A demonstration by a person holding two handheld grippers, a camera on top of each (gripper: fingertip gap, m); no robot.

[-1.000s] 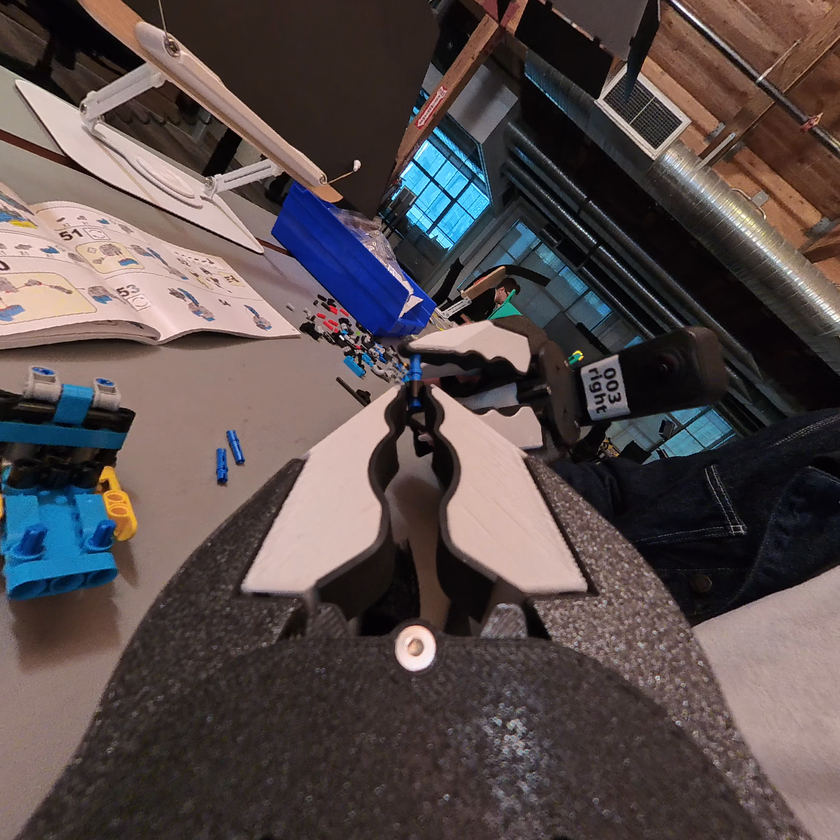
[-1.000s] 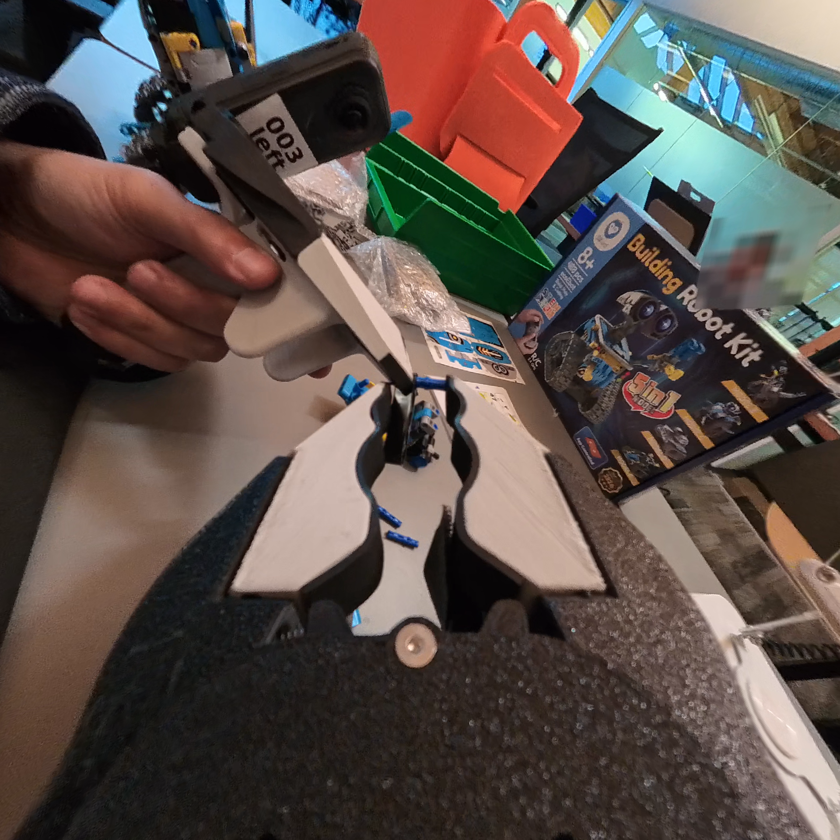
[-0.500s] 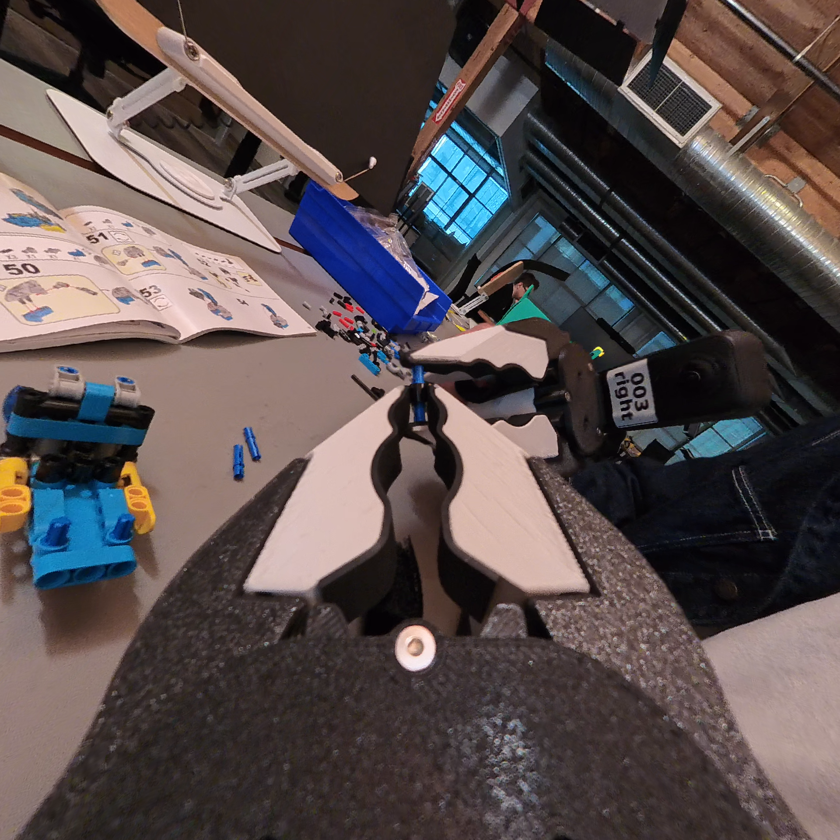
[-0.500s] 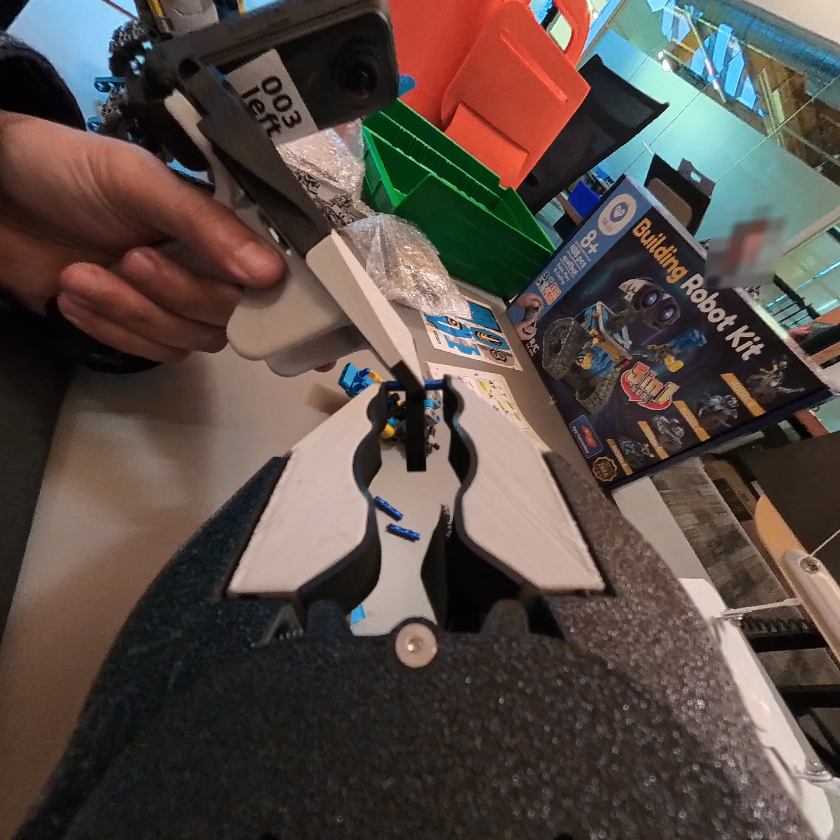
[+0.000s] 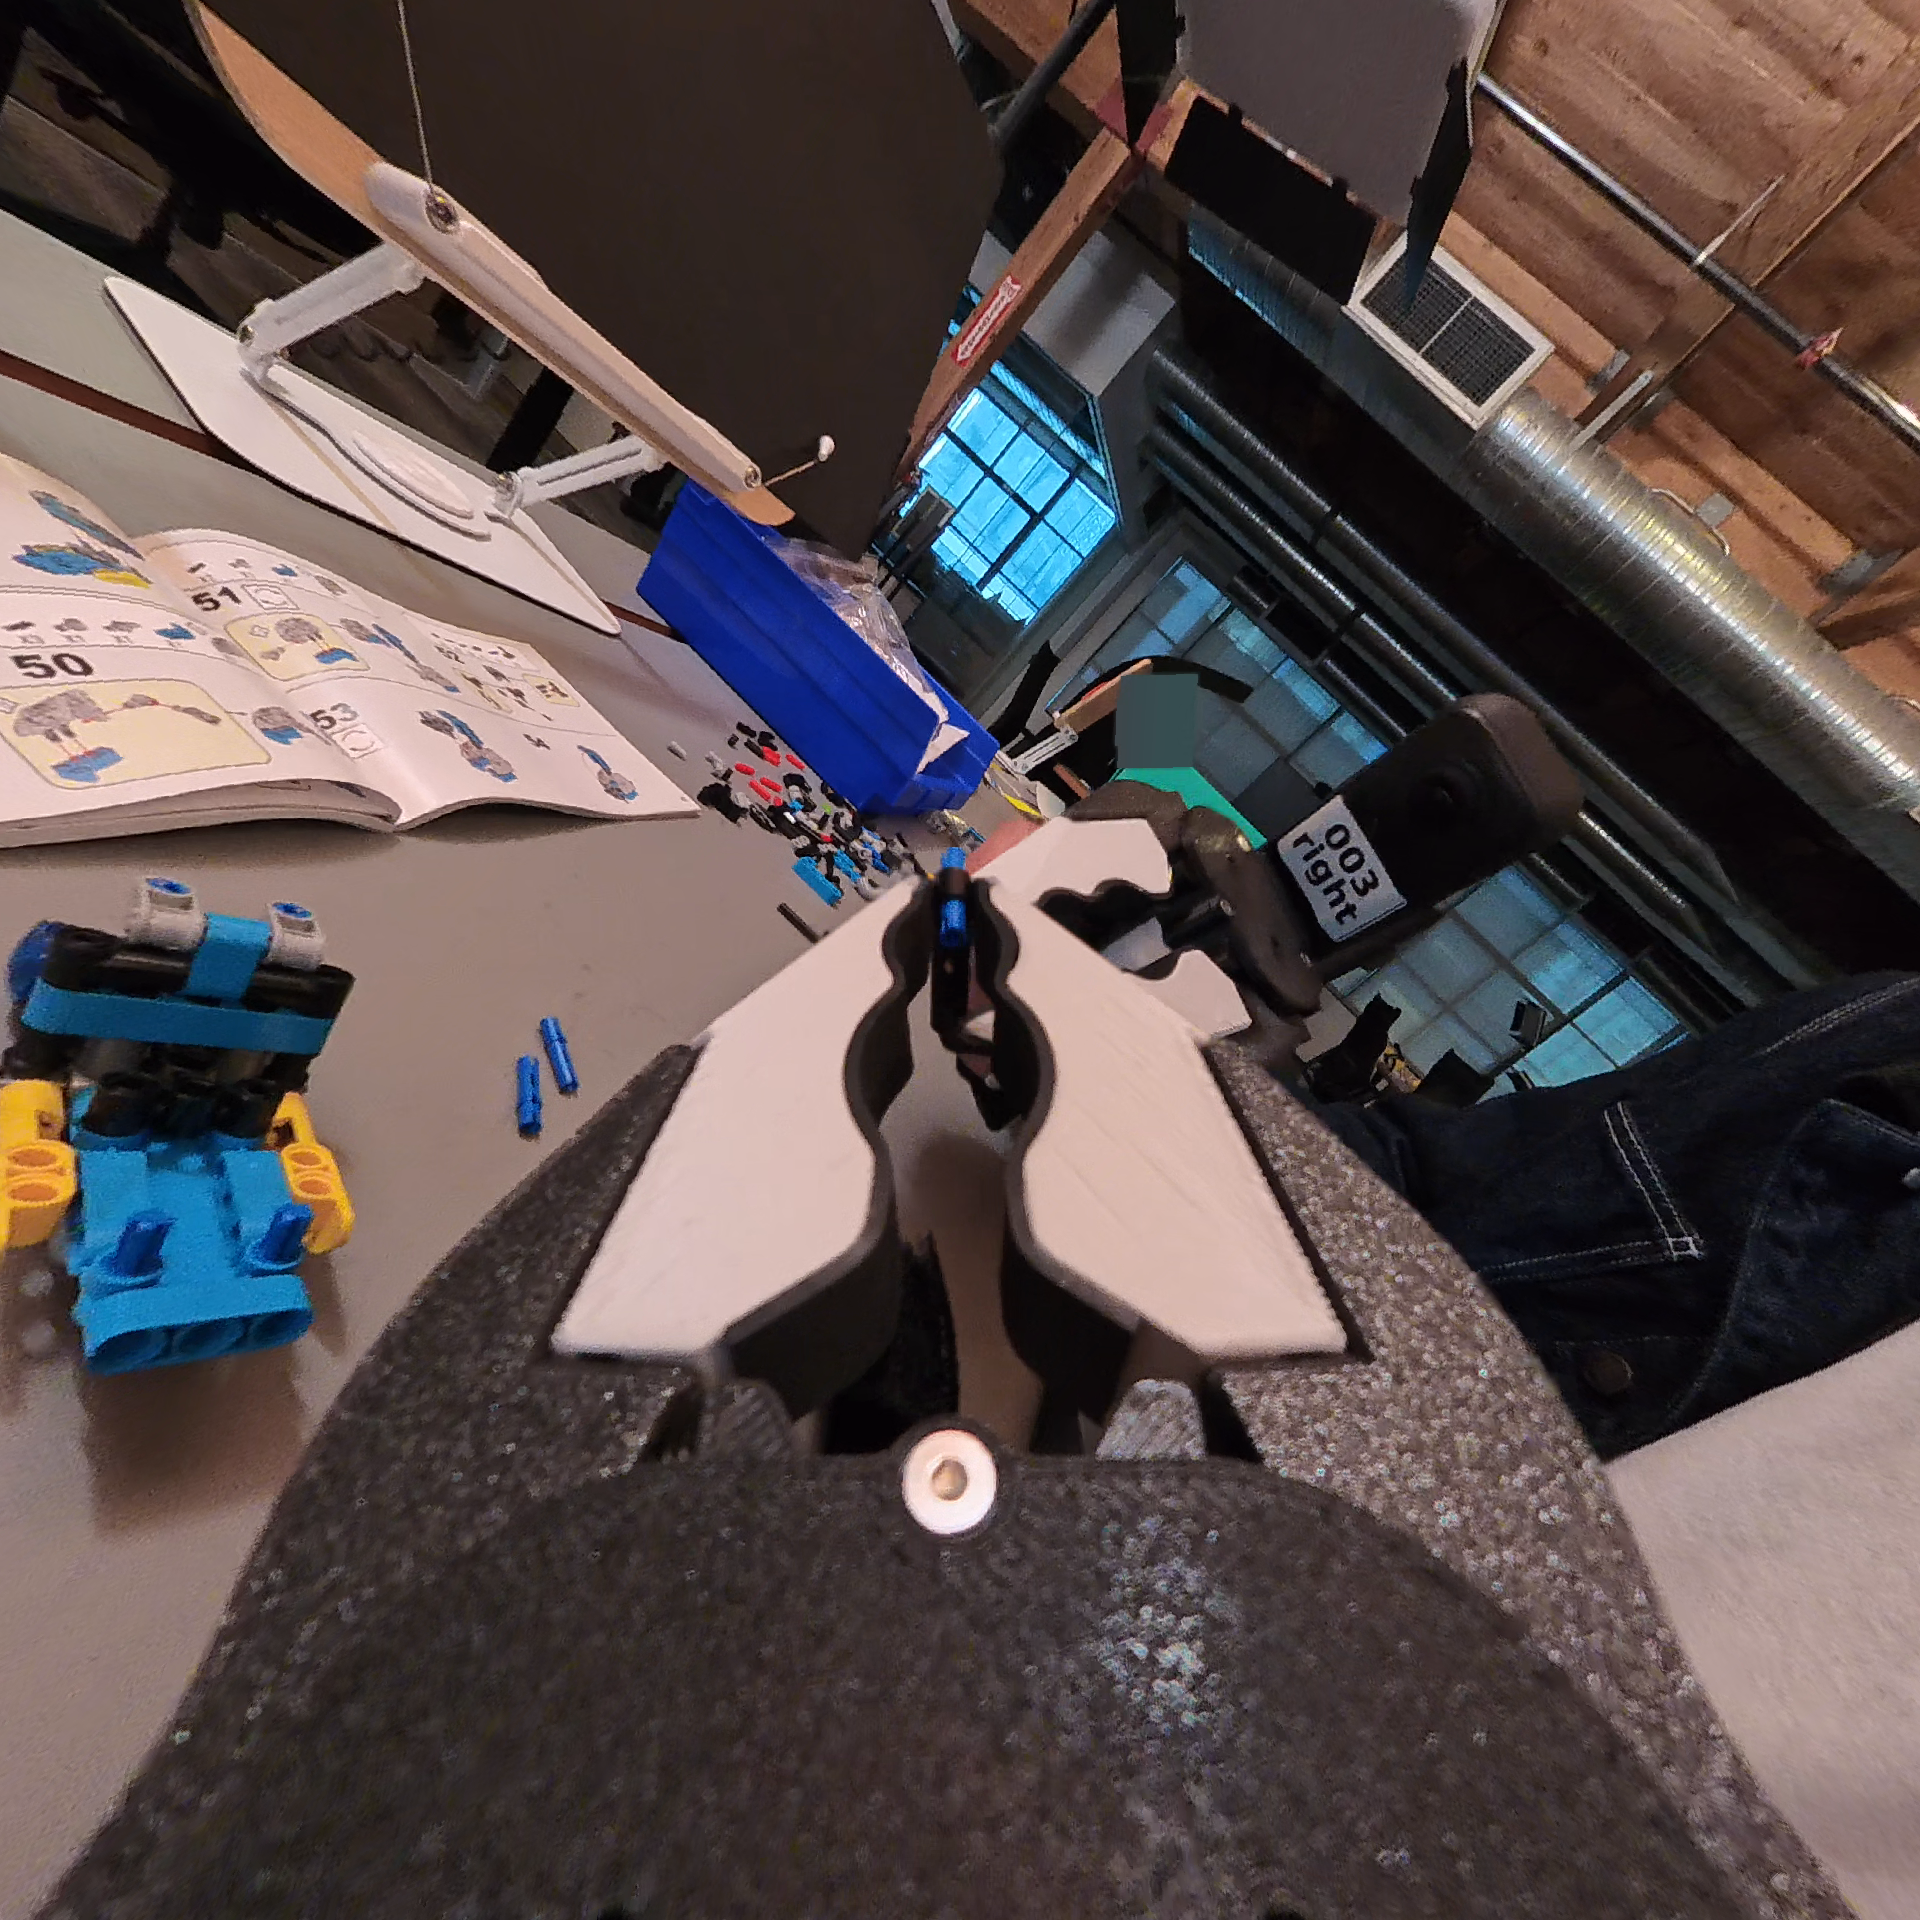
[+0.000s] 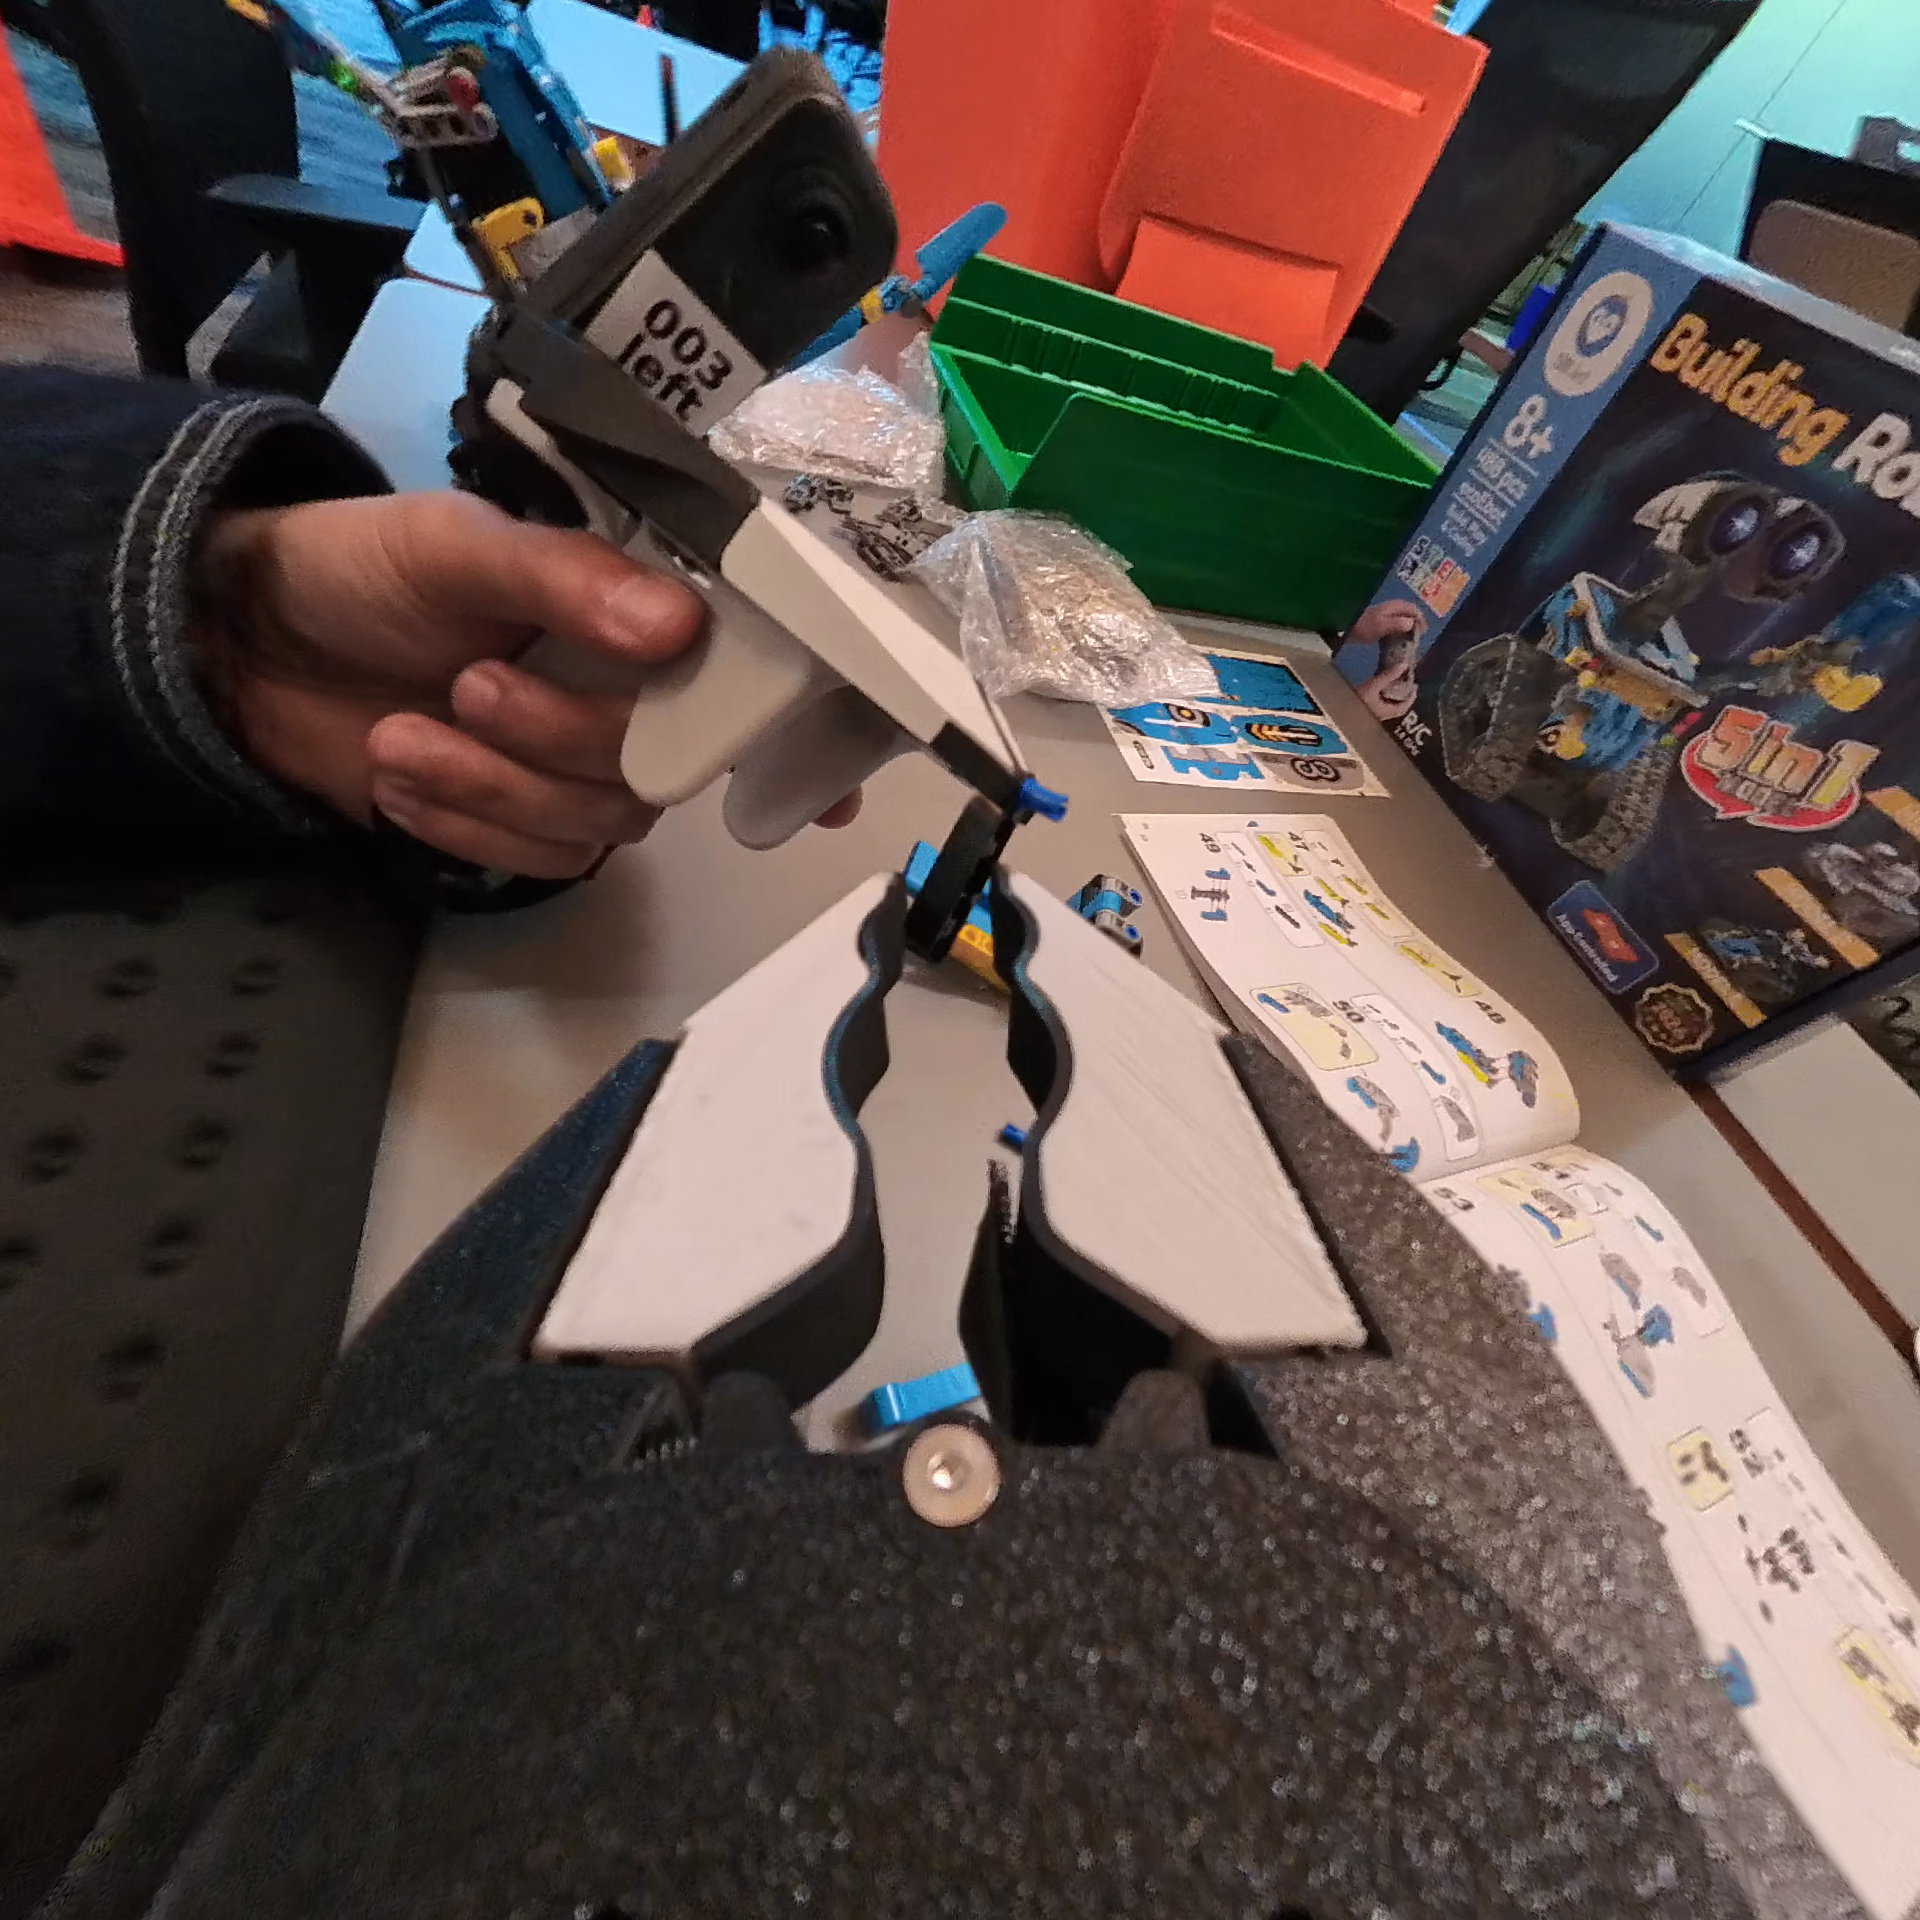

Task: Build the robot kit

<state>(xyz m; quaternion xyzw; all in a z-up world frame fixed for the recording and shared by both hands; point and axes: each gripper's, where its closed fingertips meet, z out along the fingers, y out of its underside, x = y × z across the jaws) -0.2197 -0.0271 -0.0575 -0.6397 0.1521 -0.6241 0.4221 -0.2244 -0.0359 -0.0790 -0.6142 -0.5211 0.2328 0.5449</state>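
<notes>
The left gripper (image 5: 951, 914) is clamped on a small blue plastic pin (image 5: 950, 918); the right gripper's (image 6: 948, 904) fingers stand apart around a black wheel (image 6: 951, 878), beside a printed blue cardboard kit box (image 6: 1673, 644).

Landmark: open instruction booklet (image 5: 312, 707), lying flat on the grey table (image 5: 499, 977). Partly built blue/black/yellow brick model (image 5: 166, 1122) sits near the booklet's front edge. Two loose blue pins (image 5: 545, 1070) lie side by side just right of the model. Scatter of small black, red and blue parts (image 5: 800, 810) off the booklet's right corner, blue bin (image 5: 810, 675) touching that scatter, clear bag inside. White stand base (image 5: 343, 447) behind the booklet. Other view: sticker sheet (image 6: 1236, 727) beyond the booklet, kit box (image 6: 1683, 665) upright beside it, green bin (image 6: 1164, 447) and crumpled clear bags (image 6: 1039, 603) farther back.
</notes>
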